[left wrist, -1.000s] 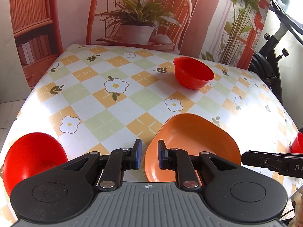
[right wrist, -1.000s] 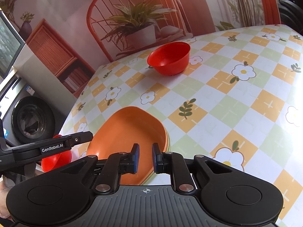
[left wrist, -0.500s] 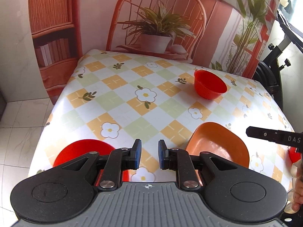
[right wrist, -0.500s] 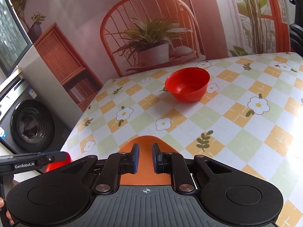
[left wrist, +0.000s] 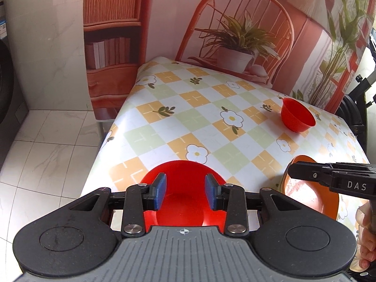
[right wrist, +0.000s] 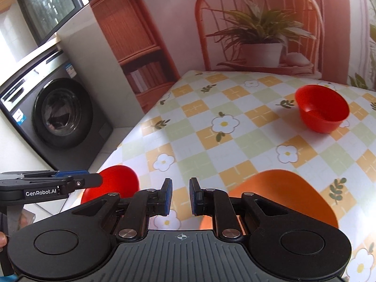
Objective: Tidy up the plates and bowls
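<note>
Left tool [left wrist: 185, 193] fingers spread wide, nothing between them, hovering over shallow red plastic plate [left wrist: 181, 202] at near left desk corner. Right tool [right wrist: 180, 196] fingers slightly apart, empty, above near edge beside rounded orange plastic plate [right wrist: 282, 192]. Deep red plastic bowl [right wrist: 322, 108] upright, far right on checkered floral desk [right wrist: 235, 141].

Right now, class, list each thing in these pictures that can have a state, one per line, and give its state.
Left gripper: open, over the red plate, touching nothing.
Right gripper: slightly open, empty.
Red plate: flat at the table's near corner, empty.
Orange plate: on the table, empty.
Red bowl: upright, empty, standing alone farther back.
Washing machine: door shut.
</note>
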The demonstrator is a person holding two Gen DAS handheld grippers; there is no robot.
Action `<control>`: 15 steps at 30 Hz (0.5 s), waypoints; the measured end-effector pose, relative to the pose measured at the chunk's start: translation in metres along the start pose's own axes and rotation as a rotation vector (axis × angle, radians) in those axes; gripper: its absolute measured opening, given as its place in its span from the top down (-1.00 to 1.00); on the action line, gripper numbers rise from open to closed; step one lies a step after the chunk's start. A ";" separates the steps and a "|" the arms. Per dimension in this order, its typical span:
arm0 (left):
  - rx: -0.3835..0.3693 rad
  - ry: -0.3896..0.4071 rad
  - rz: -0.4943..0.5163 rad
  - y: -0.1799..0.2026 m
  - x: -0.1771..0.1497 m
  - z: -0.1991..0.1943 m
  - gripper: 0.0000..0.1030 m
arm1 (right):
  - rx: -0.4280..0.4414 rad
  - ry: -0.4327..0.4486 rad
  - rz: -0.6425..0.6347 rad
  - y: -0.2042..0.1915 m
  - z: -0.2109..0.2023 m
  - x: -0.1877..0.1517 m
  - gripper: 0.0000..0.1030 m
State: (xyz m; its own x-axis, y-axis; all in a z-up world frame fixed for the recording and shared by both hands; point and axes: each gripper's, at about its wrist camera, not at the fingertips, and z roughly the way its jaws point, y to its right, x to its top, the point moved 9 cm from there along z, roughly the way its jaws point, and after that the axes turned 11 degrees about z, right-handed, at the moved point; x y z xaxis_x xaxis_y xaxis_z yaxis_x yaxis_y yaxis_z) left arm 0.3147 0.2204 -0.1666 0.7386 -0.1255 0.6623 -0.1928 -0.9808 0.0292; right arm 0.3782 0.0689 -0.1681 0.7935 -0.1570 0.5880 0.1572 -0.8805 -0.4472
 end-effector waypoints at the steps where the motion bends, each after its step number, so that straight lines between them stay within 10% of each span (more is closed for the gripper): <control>1: 0.008 0.002 -0.006 -0.004 -0.001 0.000 0.27 | 0.007 -0.012 -0.012 -0.007 0.006 -0.003 0.69; 15: 0.019 0.008 -0.208 -0.039 -0.032 0.012 0.27 | 0.038 -0.125 -0.077 -0.048 0.053 -0.028 0.68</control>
State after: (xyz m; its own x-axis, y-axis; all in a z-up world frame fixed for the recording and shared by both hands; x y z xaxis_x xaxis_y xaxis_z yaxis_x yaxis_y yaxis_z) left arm 0.3067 0.2607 -0.1980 0.7561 0.0810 0.6494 -0.0247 -0.9881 0.1521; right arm 0.3802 0.1391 -0.1991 0.8448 -0.0304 0.5343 0.2407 -0.8701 -0.4302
